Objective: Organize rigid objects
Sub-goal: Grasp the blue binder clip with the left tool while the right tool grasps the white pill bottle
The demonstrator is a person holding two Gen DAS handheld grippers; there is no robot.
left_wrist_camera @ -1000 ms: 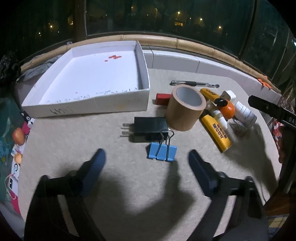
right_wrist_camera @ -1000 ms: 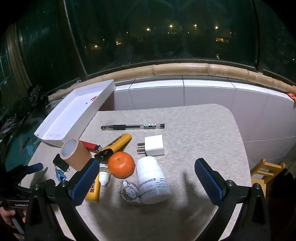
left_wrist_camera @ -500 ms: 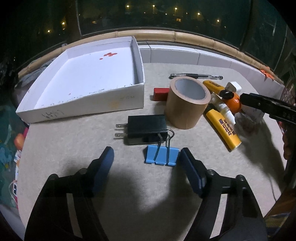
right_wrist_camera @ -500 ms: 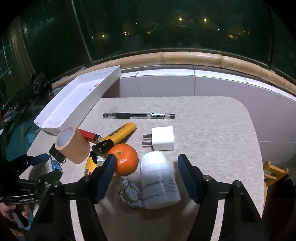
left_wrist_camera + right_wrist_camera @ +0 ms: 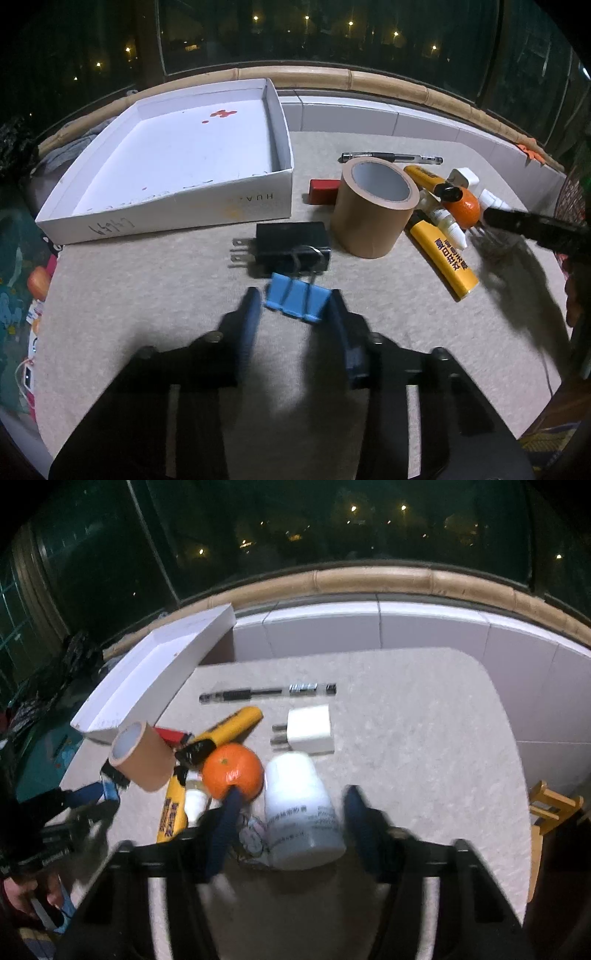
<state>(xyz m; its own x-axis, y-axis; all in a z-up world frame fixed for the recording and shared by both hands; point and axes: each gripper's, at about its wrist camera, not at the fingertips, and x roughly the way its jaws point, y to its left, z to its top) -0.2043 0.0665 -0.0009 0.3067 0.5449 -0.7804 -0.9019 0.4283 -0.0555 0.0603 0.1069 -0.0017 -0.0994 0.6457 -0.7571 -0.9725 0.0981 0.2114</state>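
My left gripper [image 5: 295, 306] is open, its fingers on either side of a blue binder clip [image 5: 297, 298] lying on the table. A black plug adapter [image 5: 291, 246] and a brown tape roll [image 5: 373, 206] lie just beyond it. My right gripper [image 5: 291, 805] is open around a white pill bottle [image 5: 301, 812] lying on its side. An orange [image 5: 232, 775] touches the right gripper's left finger. An empty white tray [image 5: 177, 166] stands at the far left; it also shows in the right wrist view [image 5: 155, 679].
Yellow tubes [image 5: 445, 254], a red lighter [image 5: 323, 190], a black pen [image 5: 266, 693], a white charger [image 5: 308, 729], a small dropper bottle [image 5: 448, 225] and a sticker [image 5: 251, 834] crowd the table's middle. A tiled ledge [image 5: 369, 627] runs behind.
Both grippers have moved forward and narrowed. The left one now straddles the binder clip; the right one now straddles the white bottle.
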